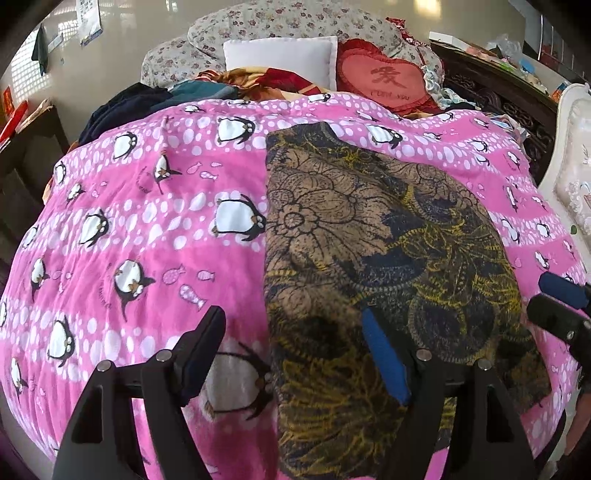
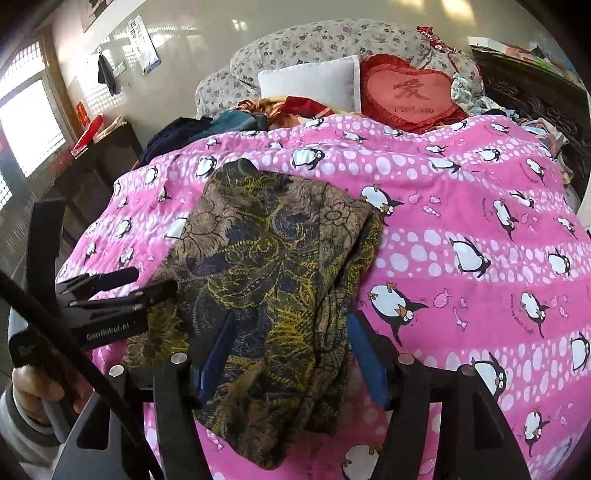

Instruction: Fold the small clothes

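Observation:
A brown and dark blue garment with yellow flower print lies folded lengthwise on the pink penguin blanket. It also shows in the right wrist view. My left gripper is open above the garment's near left edge, one finger over the blanket, one over the cloth. My right gripper is open with its fingers on either side of the garment's near part, holding nothing. The right gripper also shows at the right edge of the left wrist view, and the left gripper shows at the left of the right wrist view.
The pink blanket covers a bed. A white pillow, a red heart cushion, a floral quilt and piled dark clothes lie at the far end. A dark wooden cabinet stands at the right, a dark table at the left.

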Available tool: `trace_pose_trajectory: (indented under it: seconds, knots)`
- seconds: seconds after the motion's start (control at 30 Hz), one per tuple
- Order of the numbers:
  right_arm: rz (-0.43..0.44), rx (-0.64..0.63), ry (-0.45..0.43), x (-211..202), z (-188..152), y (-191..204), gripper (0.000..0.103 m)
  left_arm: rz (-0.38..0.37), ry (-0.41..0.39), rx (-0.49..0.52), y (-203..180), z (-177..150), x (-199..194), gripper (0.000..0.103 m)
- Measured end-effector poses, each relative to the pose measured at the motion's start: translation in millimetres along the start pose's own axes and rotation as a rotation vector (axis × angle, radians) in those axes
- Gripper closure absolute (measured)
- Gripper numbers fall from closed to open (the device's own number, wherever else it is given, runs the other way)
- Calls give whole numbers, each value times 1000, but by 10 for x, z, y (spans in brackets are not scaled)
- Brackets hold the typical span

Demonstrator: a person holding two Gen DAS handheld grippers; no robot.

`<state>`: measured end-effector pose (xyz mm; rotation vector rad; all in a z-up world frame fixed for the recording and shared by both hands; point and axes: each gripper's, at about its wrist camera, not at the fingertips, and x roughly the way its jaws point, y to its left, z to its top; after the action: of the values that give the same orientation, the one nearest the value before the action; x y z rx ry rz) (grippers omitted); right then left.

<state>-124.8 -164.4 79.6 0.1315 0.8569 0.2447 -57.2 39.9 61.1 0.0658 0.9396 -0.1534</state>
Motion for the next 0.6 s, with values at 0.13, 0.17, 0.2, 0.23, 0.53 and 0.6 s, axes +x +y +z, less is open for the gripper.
trace_pose_trajectory:
  seconds: [0.13,0.17,0.2,0.23,0.53,0.6]
  knots:
    - [-2,8,-9,-28,1,0,29,-1,-1,-19,69,-18,-17,26]
    - [1,14,-7,-16,3,-10,29,-7,5,-29,96,-23,-14,26]
    - [5,21,-3,-4,5,-22,29,-12,8,-36,116,-26,-11,25]
    - [8,26,0,4,2,-41,27,-14,10,-40,127,-27,-7,24]
    - [-74,65,-15,78,18,-76,19,-20,26,-48,84,-53,49,20]
    - [-105,54,-26,81,24,-33,19,-9,16,-37,52,-51,41,20]
